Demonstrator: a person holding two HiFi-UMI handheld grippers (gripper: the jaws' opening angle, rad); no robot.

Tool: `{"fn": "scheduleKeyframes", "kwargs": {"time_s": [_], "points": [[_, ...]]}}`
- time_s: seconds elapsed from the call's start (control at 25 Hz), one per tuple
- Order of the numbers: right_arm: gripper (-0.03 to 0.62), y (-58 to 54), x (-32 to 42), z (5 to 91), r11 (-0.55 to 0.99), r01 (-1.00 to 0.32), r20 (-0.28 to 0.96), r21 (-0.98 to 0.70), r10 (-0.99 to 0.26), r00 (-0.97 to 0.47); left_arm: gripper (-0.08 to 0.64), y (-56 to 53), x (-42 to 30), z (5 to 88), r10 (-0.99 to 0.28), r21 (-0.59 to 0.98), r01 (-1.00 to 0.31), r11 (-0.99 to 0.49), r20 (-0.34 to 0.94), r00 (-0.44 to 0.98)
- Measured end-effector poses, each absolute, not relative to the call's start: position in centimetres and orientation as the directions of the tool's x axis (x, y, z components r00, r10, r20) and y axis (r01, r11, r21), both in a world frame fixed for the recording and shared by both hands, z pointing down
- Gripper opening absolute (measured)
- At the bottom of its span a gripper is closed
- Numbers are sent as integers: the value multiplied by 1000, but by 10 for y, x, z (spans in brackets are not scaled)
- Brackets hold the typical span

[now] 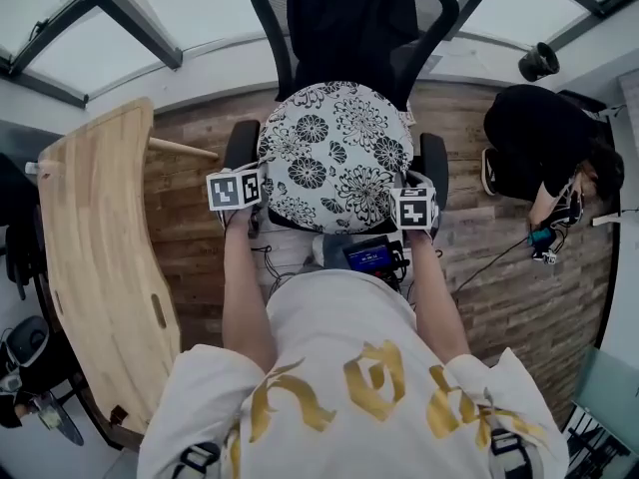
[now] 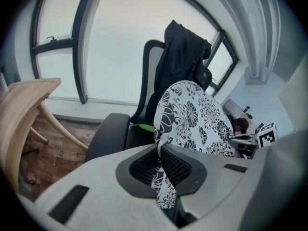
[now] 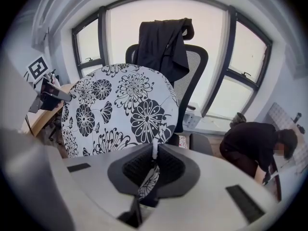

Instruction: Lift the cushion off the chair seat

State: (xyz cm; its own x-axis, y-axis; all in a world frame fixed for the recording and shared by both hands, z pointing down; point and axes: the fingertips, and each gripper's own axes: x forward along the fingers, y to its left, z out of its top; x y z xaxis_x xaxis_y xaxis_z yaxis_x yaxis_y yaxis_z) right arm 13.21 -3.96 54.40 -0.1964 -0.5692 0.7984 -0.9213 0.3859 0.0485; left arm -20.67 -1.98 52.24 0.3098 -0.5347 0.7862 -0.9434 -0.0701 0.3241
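Observation:
A round white cushion point(image 1: 334, 156) with black flower print hangs tilted over the seat of a black office chair point(image 1: 351, 18). My left gripper point(image 1: 243, 200) is shut on the cushion's near left edge. My right gripper point(image 1: 412, 206) is shut on its near right edge. In the left gripper view the cushion point(image 2: 195, 119) rises from the shut gripper point(image 2: 160, 155), its fabric pinched between the dark pads. The right gripper view shows the cushion point(image 3: 120, 107) standing up ahead, its edge clamped in the shut gripper point(image 3: 154, 157). A black jacket point(image 3: 161, 42) hangs over the chair back.
A curved wooden table point(image 1: 95, 257) stands to the left. A person in black point(image 1: 544, 148) crouches on the wood floor at the right. The chair's armrests point(image 1: 242, 143) flank the cushion. Large windows run behind the chair.

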Motion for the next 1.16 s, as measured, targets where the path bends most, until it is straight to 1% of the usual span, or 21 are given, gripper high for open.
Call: {"fn": "scheduleKeyframes", "kwargs": {"time_s": [0.32,0.64,0.84,1.16], "points": [[28,-37,133,546,416,-907,802,63,-562,-202,26,-13,-207,521,-544,333,-942,-47,782,304],[26,-39,142,548,365,-931,796,29,-572,-200,26,-11,-202,526,-535,335,-941,-55,786,311],[28,-40,141,549,375,-926,794,36,-574,-202,26,-8,-200,529,-532,337,-940,-57,786,315],[28,-48,140,551,366,-930,785,-31,-568,-250,26,-8,-202,534,-541,324,-946,-16,793,281]]}}
